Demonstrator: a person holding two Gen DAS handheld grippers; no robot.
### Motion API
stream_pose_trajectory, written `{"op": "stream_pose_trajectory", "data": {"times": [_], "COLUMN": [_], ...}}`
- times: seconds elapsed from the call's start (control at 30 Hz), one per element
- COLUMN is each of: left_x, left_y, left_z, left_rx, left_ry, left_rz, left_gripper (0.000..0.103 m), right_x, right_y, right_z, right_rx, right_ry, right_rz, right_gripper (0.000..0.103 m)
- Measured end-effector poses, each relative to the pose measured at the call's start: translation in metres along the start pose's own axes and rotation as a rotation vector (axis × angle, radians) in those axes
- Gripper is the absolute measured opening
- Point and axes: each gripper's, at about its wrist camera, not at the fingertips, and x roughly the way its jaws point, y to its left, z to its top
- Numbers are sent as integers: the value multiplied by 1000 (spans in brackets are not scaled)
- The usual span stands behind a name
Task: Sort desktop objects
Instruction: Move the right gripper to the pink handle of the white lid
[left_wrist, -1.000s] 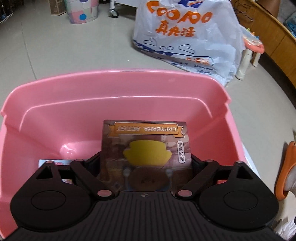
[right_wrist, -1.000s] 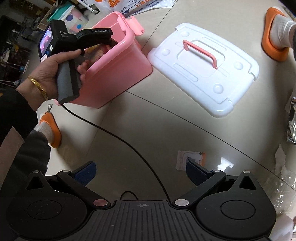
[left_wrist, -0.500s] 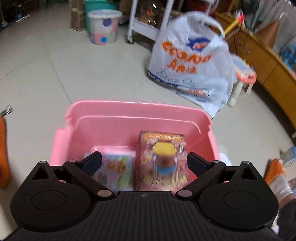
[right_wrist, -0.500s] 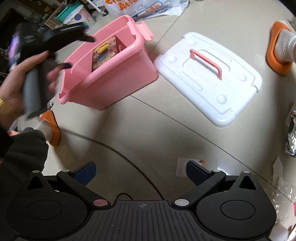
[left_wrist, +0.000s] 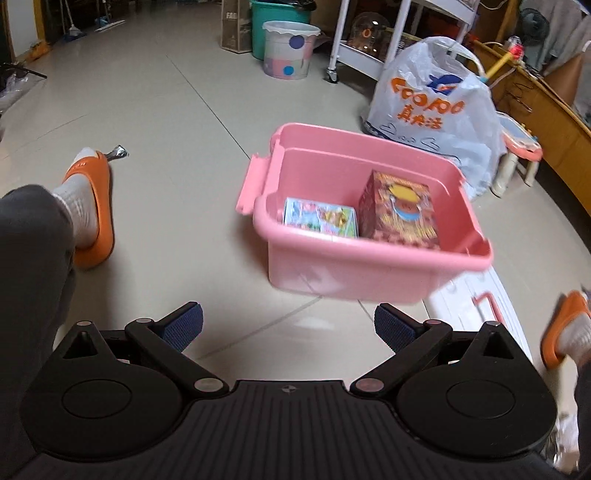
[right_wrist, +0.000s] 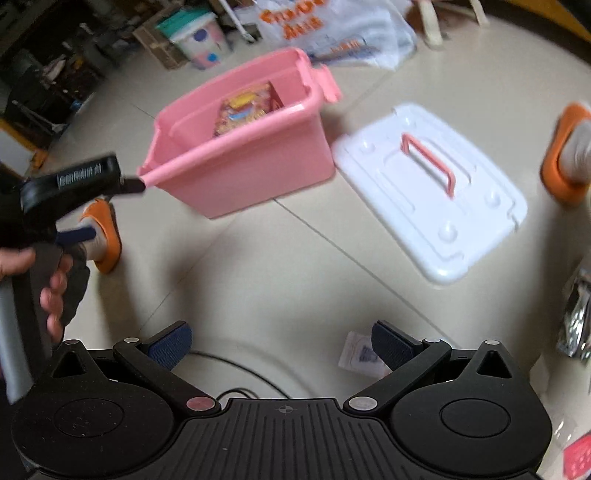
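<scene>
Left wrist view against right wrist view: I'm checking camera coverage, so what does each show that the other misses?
Only the left wrist view shows the pastel box lying beside the brown capybara box, and the open, empty left claw. Only the right wrist view shows the whole white lid, the small packet by the open right claw, and a foil bag. Both show the pink bin and the capybara box.

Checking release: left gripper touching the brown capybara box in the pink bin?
Apart. Left wrist view: the left gripper is open over bare floor, short of the pink bin; the brown capybara box stands inside, free.
</scene>
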Motion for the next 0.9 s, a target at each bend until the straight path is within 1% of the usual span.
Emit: {"op": "stream_pose_trajectory", "data": {"times": [0.1, 0.23, 0.37, 0.47, 0.57, 0.63, 0.67, 0.7, 0.73, 0.83, 0.9], "left_x": [-8, -15, -11, -7, -5, -6, -7, -7, -7, -6, -4], "left_y": [6, 17, 23, 21, 13, 4, -1, -7, -13, -29, -36], "left_z": [-3, 0, 6, 10, 13, 12, 13, 13, 13, 14, 14], "left_rx": [2, -67, -135, -151, -127, -83, -49, -16, 20, 106, 144], "left_ry": [19, 10, 17, 16, 15, -12, -24, -35, -39, -41, -36], "left_rz": [-11, -30, -32, -31, -30, -16, 1, 17, 33, 70, 86], "left_gripper": [101, 101, 101, 101, 101, 101, 101, 101, 101, 101, 101], "right_x": [-10, -23, -30, -34, -26, -18, -13, -9, -3, 12, 22], "right_y": [10, 22, 27, 25, 16, 10, 6, 3, -2, -19, -31], "right_z": [1, 8, 23, 37, 57, 70, 76, 82, 88, 107, 119], "right_rx": [-66, -197, -276, -270, -263, -284, -294, -301, -306, -300, -293], "right_ry": [-78, -184, -229, -257, -221, -202, -192, -186, -182, -161, -146], "right_rz": [8, -14, -11, 2, 14, 10, 1, -6, -17, -44, -67], "right_gripper": [103, 103, 103, 103, 103, 102, 99, 93, 91, 91, 85]}}
